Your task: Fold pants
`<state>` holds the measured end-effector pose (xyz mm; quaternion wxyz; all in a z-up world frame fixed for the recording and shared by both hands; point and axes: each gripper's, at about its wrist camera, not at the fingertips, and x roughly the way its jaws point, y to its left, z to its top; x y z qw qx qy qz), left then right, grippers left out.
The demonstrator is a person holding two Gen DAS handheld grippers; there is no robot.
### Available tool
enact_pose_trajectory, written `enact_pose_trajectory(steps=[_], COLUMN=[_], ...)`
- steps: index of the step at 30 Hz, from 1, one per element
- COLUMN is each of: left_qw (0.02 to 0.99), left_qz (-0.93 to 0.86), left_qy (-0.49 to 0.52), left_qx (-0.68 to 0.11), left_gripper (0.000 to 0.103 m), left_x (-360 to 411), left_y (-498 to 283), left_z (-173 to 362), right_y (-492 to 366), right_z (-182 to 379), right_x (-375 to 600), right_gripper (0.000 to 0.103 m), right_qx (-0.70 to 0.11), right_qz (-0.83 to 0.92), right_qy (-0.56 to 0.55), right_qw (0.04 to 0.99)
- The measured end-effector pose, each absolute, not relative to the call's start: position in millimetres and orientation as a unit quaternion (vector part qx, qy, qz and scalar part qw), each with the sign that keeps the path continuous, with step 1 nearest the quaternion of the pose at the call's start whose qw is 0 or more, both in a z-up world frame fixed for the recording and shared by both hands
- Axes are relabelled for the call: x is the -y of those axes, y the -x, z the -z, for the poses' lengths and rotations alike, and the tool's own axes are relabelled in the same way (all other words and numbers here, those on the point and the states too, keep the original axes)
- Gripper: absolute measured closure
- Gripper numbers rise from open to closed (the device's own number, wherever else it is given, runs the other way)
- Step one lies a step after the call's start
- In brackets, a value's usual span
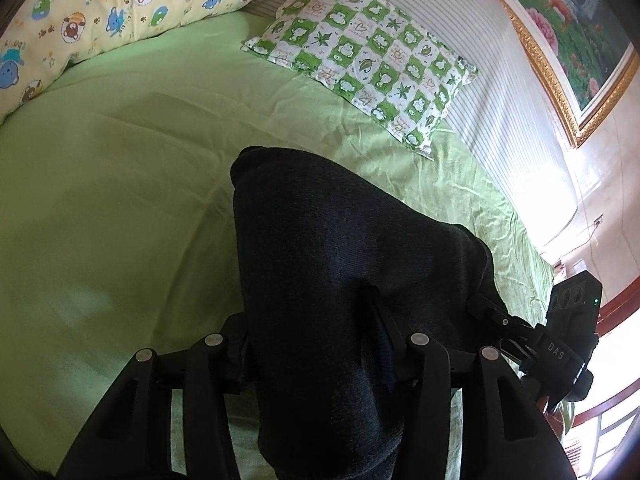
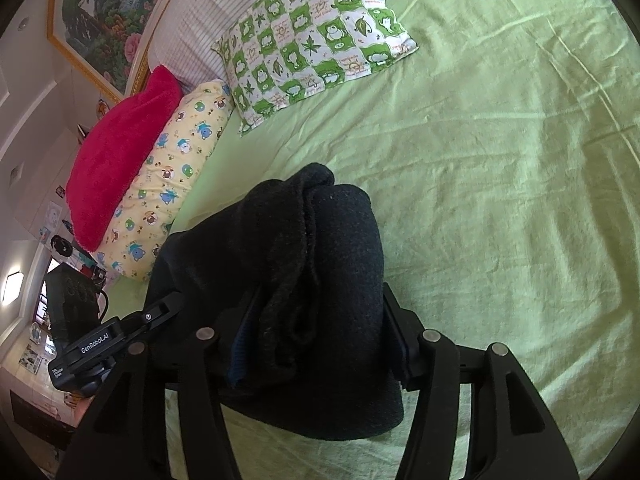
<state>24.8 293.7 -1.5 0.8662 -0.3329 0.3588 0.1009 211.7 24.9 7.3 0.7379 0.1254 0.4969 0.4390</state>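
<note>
Centrally, the dark pants (image 1: 340, 264) lay bunched between the fingers of the left gripper (image 1: 316, 344), which were clamped on the cloth; the fabric ran from 6 o'clock up to mid-frame. Right gripper (image 2: 320, 340) likewise had its fingers closed on a folded thickness of the same pants (image 2: 304, 264), a seam ridge showing at 12 o'clock of the bundle. Far fold edge sat toward 12 o'clock in both wrist views. Green bedsheet (image 2: 500, 200) was wrinkled, with open bed from 1 to 4 o'clock in the right view and 8 to 11 o'clock in the left. Checked frog pillow (image 2: 312, 40) at 12 o'clock, cartoon bolster (image 2: 172, 184) and red cushion (image 2: 116, 152) at 10 o'clock. Framed picture (image 1: 560, 32) hung above the striped headboard (image 1: 460, 20).
</note>
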Motion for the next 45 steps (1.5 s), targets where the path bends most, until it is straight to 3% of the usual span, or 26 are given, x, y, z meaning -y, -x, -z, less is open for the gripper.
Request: enact_pose_trajectory(steps=[6, 10, 21, 25, 34, 38, 45], left_qw=[0.868, 0.867, 0.871, 0.871, 0.879, 0.892, 0.903], left_qz=[-0.102, -0.110, -0.131, -0.148, -0.156, -0.170, -0.181], left_qy=[0.329, 0.327, 0.296, 0.291, 0.274, 0.221, 0.161], left_qx=[-0.359, -0.359, -0.370, -0.366, -0.358, -0.356, -0.355], left_gripper=[0.050, 0.037, 0.033, 0.024, 0.024, 0.021, 0.019], left_x=[-293, -294, -288, -285, -269, -250, -220], left_y=[-25, -23, -23, -14, 11, 19, 33], left_z=[5, 9, 3, -3, -15, -27, -37], right_y=[-213, -214, -215, -211, -193, -180, -153], right_z=[-3, 1, 2, -4, -26, -44, -65], right_x=[-23, -22, -23, -19, -8, -3, 2], right_gripper=[0.041, 0.037, 0.032, 0.031, 0.024, 0.015, 0.009], right_qx=[-0.499, -0.499, -0.494, -0.493, -0.476, -0.447, -0.392], right_qz=[-0.436, -0.431, -0.430, -0.433, -0.445, -0.457, -0.485], right_qy=[-0.126, -0.121, -0.103, -0.109, -0.097, -0.078, -0.027], right_qw=[0.738, 0.742, 0.749, 0.747, 0.753, 0.765, 0.781])
